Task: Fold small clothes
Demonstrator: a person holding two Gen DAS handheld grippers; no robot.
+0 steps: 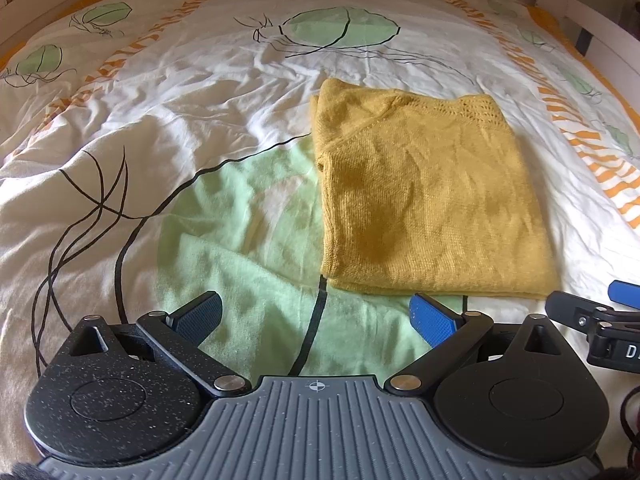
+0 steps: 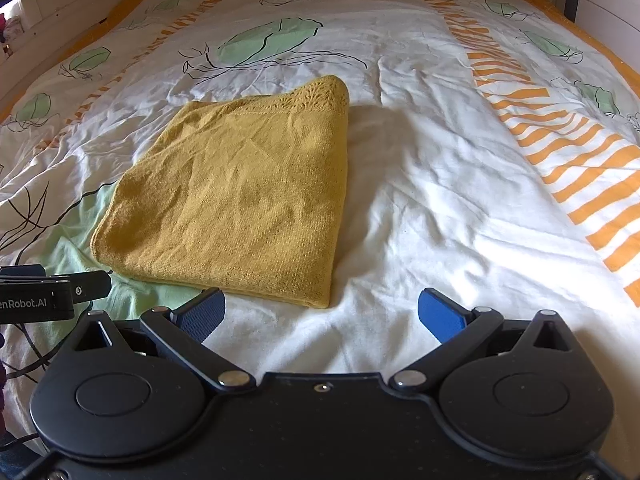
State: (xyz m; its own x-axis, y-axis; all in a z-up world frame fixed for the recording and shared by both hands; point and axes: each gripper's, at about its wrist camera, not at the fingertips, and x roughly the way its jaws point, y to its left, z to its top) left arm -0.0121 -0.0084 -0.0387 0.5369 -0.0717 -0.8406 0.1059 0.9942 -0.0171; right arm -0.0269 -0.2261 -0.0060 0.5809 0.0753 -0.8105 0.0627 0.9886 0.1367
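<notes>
A mustard-yellow knitted garment point(image 1: 424, 192) lies folded into a flat rectangle on the bedspread; it also shows in the right wrist view point(image 2: 236, 200). My left gripper point(image 1: 316, 320) is open and empty, just short of the garment's near left corner. My right gripper point(image 2: 320, 314) is open and empty, just short of the garment's near right corner. Each gripper's side shows in the other's view, the right one point(image 1: 600, 328) at the right edge and the left one point(image 2: 44, 296) at the left edge.
The bedspread point(image 2: 440, 184) is white with green leaf shapes, black lines and orange stripes, and is wrinkled. A white bed frame point(image 2: 600, 4) runs along the far and side edges.
</notes>
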